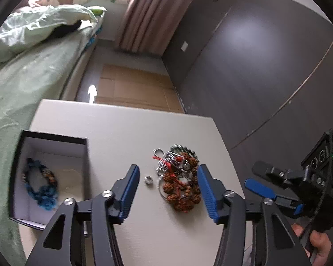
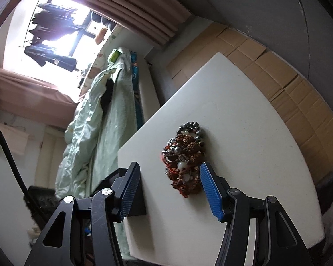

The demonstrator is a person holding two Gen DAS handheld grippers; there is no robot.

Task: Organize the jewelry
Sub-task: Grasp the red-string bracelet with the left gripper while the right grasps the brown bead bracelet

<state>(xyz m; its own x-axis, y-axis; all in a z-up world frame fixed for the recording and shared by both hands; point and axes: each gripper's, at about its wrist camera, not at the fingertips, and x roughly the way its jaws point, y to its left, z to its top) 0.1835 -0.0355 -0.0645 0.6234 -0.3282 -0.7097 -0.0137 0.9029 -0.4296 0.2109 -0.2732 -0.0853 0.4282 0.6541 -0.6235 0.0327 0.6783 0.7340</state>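
A tangled pile of jewelry [image 1: 180, 179], with brown seed beads, grey metallic beads and red cord, lies on the white table [image 1: 126, 128]. A small silver ring [image 1: 148, 180] lies just left of it. A black box [image 1: 55, 139] with a white inside stands at the table's left and holds a blue beaded necklace [image 1: 41, 186]. My left gripper [image 1: 168, 187] is open above the ring and pile. My right gripper [image 2: 170, 188] is open just in front of the pile [image 2: 186, 161]; it also shows at the right of the left wrist view [image 1: 258, 177].
A bed with green bedding [image 1: 22, 71] runs along the table's left side. Cardboard sheets [image 1: 133, 86] cover the floor beyond the table. A dark grey wall [image 1: 255, 55] and pink curtains [image 1: 153, 11] stand behind. The box's corner [image 2: 137, 201] shows by my right gripper's left finger.
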